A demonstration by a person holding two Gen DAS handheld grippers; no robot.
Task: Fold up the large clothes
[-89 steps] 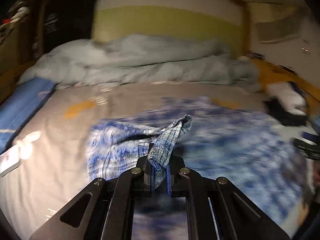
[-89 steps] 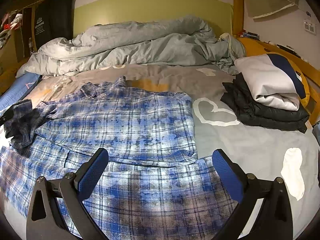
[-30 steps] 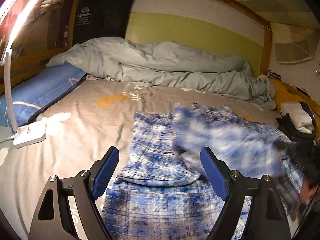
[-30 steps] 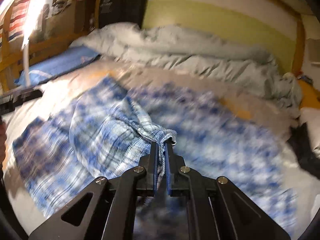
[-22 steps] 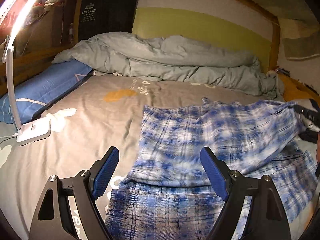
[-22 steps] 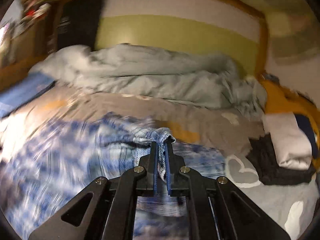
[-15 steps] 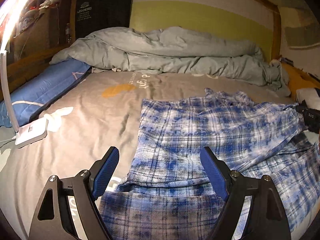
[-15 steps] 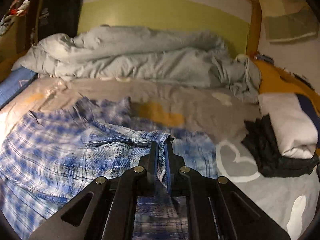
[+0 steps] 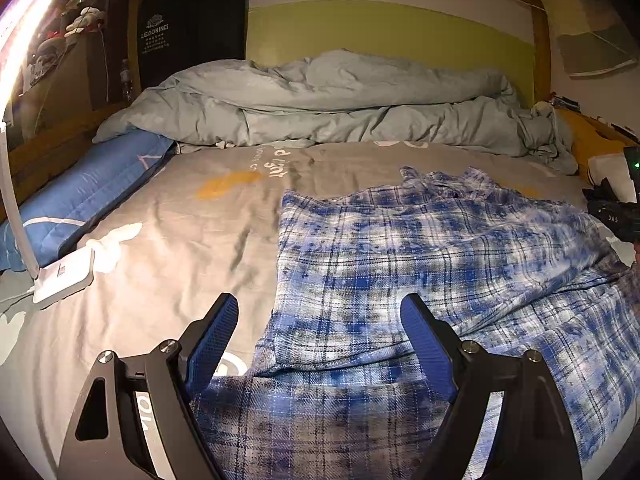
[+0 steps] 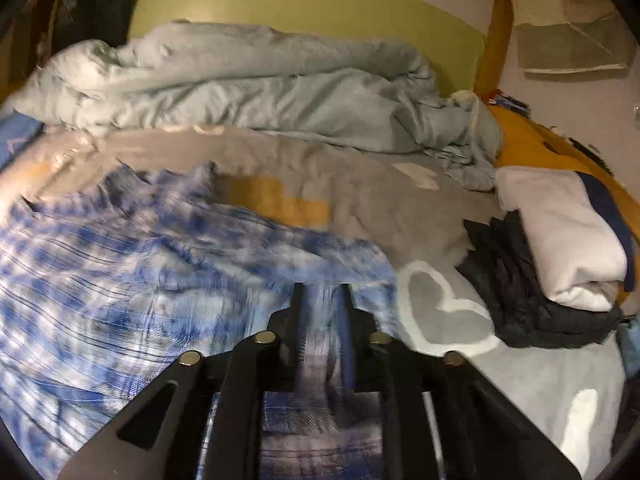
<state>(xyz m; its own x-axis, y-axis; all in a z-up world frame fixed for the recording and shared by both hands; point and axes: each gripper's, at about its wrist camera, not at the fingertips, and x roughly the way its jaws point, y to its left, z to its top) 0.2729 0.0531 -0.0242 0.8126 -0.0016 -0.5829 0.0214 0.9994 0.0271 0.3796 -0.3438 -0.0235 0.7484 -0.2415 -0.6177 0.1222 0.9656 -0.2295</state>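
A blue and white plaid shirt [image 9: 420, 256] lies spread on the grey bed sheet [image 9: 192, 240], its sleeves folded across the body. My left gripper [image 9: 320, 340] is open and empty, low over the shirt's near left part. In the right wrist view the shirt [image 10: 132, 264] is blurred. My right gripper [image 10: 322, 300] hangs over the shirt's right edge, its jaws a small gap apart with no cloth seen pinched between them. The right gripper's body [image 9: 616, 212] shows at the left wrist view's far right.
A crumpled grey duvet [image 9: 340, 108] lies along the headboard. A blue pillow [image 9: 80, 196] and a white lamp base [image 9: 64, 276] are at the left. Folded white [image 10: 560, 232] and dark clothes [image 10: 520, 296] are stacked at the right.
My right gripper carried the sleeve to the right across the shirt, lowered it, and its jaws have parted from the cloth. The left gripper stayed open and nearly still.
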